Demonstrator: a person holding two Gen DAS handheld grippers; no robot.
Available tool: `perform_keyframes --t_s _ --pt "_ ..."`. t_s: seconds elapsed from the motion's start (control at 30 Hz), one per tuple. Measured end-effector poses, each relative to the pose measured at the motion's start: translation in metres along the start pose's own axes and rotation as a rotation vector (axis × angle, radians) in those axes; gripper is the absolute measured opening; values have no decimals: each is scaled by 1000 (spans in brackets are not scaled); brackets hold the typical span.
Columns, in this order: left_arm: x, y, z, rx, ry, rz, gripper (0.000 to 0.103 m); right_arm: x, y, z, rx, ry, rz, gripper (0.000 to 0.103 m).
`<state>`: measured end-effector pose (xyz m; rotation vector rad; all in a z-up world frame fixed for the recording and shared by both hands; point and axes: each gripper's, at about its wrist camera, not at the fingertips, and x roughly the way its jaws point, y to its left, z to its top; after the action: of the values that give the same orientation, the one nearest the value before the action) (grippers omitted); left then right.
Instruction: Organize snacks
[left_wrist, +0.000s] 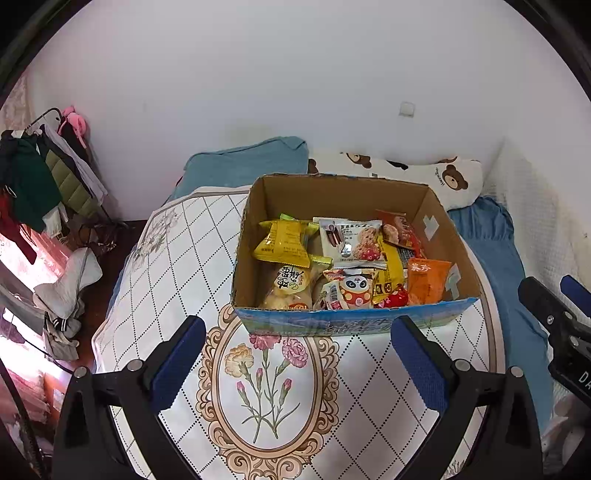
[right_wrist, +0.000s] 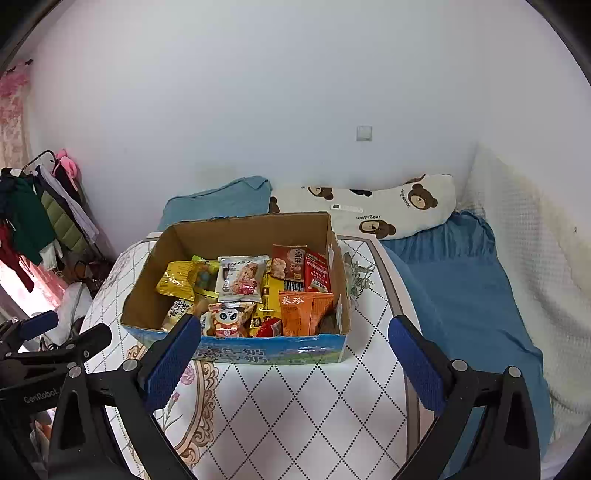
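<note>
The snacks (left_wrist: 343, 266) lie heaped in an open cardboard box (left_wrist: 332, 192) that stands on the small table (left_wrist: 155, 295) with a flowered cloth, straight ahead of the left gripper (left_wrist: 297, 354) and ahead and a little to the left of the right gripper (right_wrist: 295, 354). Both grippers hover short of the box with their blue pads spread wide and nothing between them.

The packets overlap and lean on one another: a yellow packet (left_wrist: 284, 243) and a white biscuit packet (left_wrist: 351, 240) sit on top, an orange packet (left_wrist: 426, 282) stands against the near right corner, and a panda packet (left_wrist: 351, 291) is wedged low against the near wall. A grip on one glossy wrapper would likely catch its neighbour too, or slip off the slack film. A hard squeeze could crush the biscuits inside. The near wall stands between the pads and the low packets, so a shallow reach may strike the rim and push the light box across the smooth cloth toward the blue bedding (right_wrist: 461, 288) beyond the right gripper.
</note>
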<state>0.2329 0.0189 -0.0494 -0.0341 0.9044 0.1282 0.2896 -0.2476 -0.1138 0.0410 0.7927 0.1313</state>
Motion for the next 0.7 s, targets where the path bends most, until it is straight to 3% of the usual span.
perform_keyframes --t_s 0.3,0.7 --pt "12 -1 3 -2 22 1 103 29 1 3 -15 31 3 103" --pt "15 1 4 -9 28 -12 103 32 3 3 -23 35 4 103"
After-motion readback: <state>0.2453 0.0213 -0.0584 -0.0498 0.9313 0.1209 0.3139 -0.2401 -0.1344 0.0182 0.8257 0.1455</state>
